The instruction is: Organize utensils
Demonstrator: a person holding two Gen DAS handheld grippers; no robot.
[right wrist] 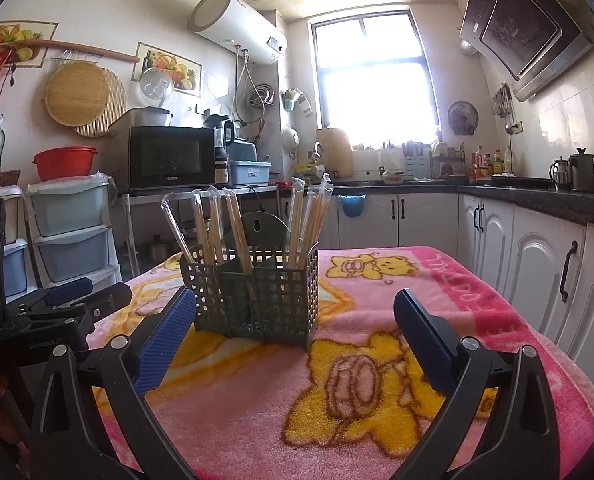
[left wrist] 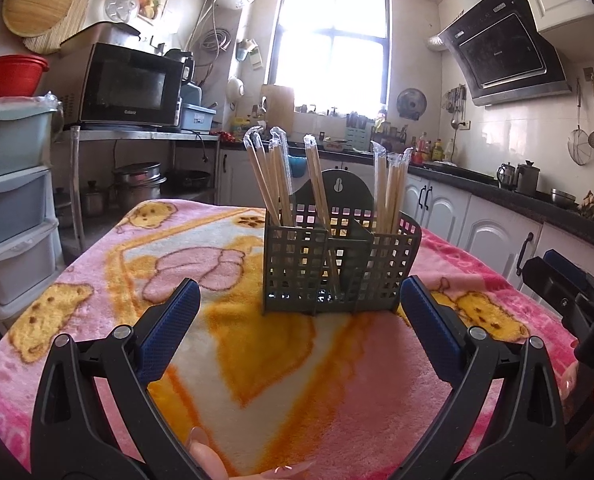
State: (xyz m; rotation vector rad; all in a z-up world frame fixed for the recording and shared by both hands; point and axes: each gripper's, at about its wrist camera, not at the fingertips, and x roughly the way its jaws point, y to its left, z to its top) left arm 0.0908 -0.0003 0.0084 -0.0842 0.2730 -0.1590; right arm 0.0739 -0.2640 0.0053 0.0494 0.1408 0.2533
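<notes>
both grippers wide open before the utensil holder

the left gripper point(left wrist: 299, 300) and right gripper point(right wrist: 295, 312) hold nothing. the green utensil holder point(left wrist: 339, 264) stands on the blanket-covered desk point(left wrist: 257, 360), wrapped chopsticks point(left wrist: 275, 176) upright in its left, middle and right compartments.

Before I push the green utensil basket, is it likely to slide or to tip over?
The basket is probably light, being thin open lattice. The tall wrapped chopsticks stand well above its rim, and the fleecy blanket may grip its base, so a high push could tip it.
</notes>
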